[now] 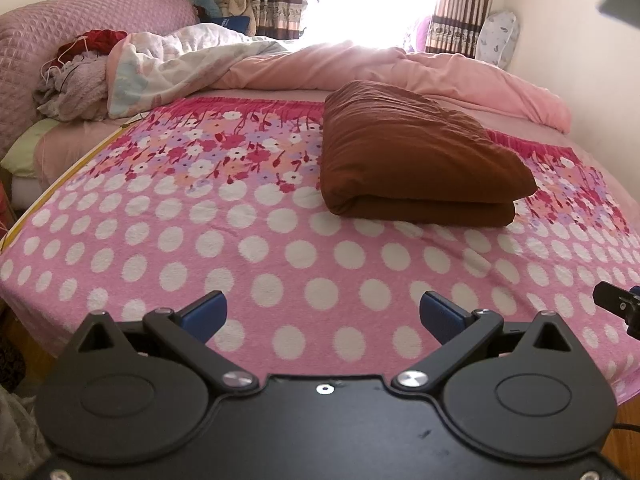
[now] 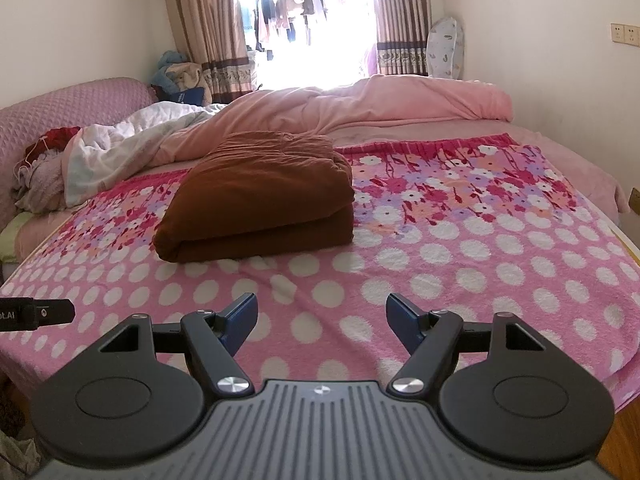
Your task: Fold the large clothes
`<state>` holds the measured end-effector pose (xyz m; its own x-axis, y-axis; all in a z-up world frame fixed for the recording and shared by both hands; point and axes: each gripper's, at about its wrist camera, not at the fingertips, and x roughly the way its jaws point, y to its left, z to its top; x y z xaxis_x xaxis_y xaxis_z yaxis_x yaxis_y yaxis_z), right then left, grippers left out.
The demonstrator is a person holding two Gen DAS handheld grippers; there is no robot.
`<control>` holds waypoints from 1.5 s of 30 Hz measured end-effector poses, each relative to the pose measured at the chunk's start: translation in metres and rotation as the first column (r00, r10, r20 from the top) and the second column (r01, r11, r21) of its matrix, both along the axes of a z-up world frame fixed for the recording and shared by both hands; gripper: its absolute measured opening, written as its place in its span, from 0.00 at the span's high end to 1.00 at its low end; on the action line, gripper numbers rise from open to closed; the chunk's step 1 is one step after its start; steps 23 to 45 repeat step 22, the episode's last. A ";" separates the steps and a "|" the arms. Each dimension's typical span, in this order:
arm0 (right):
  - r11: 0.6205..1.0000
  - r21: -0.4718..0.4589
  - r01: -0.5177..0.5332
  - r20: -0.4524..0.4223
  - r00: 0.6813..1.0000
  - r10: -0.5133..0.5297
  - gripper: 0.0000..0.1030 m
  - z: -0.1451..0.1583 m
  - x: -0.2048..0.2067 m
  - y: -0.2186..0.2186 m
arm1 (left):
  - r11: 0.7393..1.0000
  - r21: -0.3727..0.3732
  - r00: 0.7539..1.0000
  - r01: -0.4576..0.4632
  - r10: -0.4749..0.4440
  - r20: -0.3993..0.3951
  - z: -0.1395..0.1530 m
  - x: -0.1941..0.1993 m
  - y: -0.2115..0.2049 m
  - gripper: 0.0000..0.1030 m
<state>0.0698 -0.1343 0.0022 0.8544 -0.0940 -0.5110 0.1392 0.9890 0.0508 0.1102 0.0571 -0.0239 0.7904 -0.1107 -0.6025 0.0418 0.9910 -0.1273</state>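
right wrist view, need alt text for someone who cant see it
A folded brown garment lies on a pink polka-dot and floral blanket spread over a bed. In the foreground the open right gripper hovers above the blanket, holding nothing. Behind are a rumpled pink duvet and a bright curtained window.

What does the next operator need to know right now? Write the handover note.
Left gripper: open, empty, held above the near part of the polka-dot blanket.
Right gripper: open, empty, also above the blanket's near part.
Brown garment: lies folded in a thick, layered bundle on the blanket, at the edge of its flower band, apart from both grippers.
Done: the brown garment looks folded.
Left: possibly nothing; check the bundle is tidy. The pink duvet and the clothes heap by the headboard are unfolded; whether they belong to the job is unclear.
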 end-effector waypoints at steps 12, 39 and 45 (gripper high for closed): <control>1.000 0.001 -0.001 -0.001 1.000 0.001 0.16 0.000 0.000 0.001 | 1.000 -0.003 1.000 0.006 -0.006 -0.001 0.001 0.001 -0.001 0.00; 1.000 0.000 -0.004 -0.004 1.000 0.004 0.16 0.000 0.002 0.002 | 1.000 -0.011 1.000 -0.001 0.001 0.006 0.002 0.002 0.001 0.00; 1.000 0.000 -0.004 -0.004 1.000 0.004 0.16 0.000 0.002 0.002 | 1.000 -0.011 1.000 -0.001 0.001 0.006 0.002 0.002 0.001 0.00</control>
